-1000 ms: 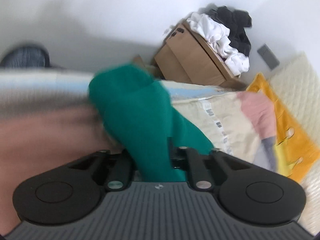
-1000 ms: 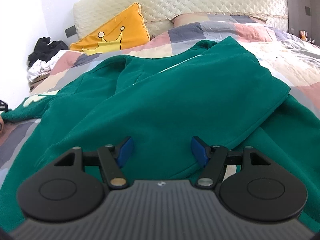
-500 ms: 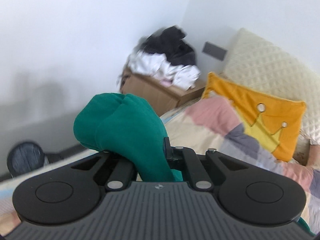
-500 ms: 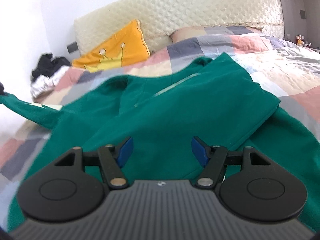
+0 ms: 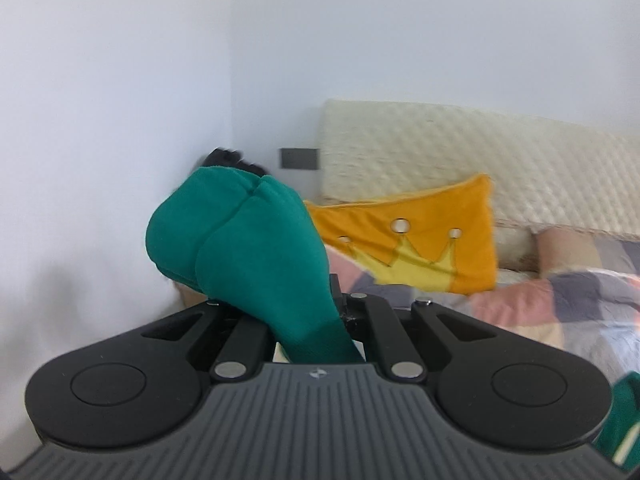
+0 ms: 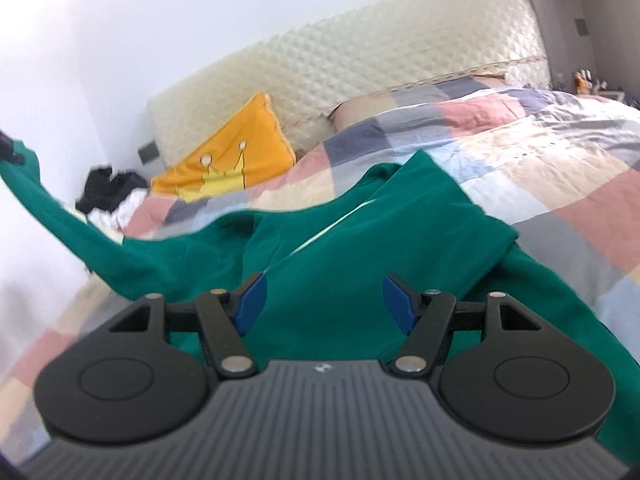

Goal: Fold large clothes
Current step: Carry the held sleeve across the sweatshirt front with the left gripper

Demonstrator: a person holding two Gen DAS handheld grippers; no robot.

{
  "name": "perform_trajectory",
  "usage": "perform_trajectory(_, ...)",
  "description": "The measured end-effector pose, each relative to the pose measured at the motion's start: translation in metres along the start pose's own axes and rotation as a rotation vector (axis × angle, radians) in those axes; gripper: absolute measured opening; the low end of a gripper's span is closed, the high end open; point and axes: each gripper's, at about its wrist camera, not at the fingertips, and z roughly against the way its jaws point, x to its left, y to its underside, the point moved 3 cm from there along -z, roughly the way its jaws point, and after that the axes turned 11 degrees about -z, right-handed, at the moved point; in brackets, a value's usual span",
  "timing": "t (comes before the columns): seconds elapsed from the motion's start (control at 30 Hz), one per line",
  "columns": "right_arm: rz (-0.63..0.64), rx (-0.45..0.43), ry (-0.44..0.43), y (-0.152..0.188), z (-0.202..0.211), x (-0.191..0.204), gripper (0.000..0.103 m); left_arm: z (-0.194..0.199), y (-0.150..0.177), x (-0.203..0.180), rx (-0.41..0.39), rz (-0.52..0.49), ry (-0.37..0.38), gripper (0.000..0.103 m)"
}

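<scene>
Green garment (image 6: 360,256), half-folded, one end bunched (image 5: 240,248) aloft

I see a deep green fleece garment (image 6: 352,240), plain apart from one thin pale line across it. Under it lies a patchwork quilt (image 6: 540,168) in pink, grey-blue, cream and beige squares. The orange cushion (image 5: 432,236) bears a yellow crown with small pale dots at its tips. My right gripper's pads (image 6: 250,300) are bright blue on black arms (the body is ribbed grey). The quilted headboard (image 6: 360,60) is cream.
</scene>
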Motion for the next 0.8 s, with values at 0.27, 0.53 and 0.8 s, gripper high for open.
perform_trajectory(0.27, -0.049, -0.094, 0.002, -0.019, 0.037, -0.023, 0.069, 0.088, -0.020, -0.100, -0.091, -0.147, 0.150, 0.007)
perform_trajectory(0.53, -0.051, -0.165, -0.018, -0.028, 0.073, -0.039, 0.069, 0.167, 0.024, -0.216, -0.143, -0.339, 0.387, 0.007)
perform_trajectory(0.8, -0.149, -0.162, 0.008, -0.040, 0.080, -0.061, 0.069, 0.209, 0.120, -0.329, -0.028, -0.373, 0.666, 0.007)
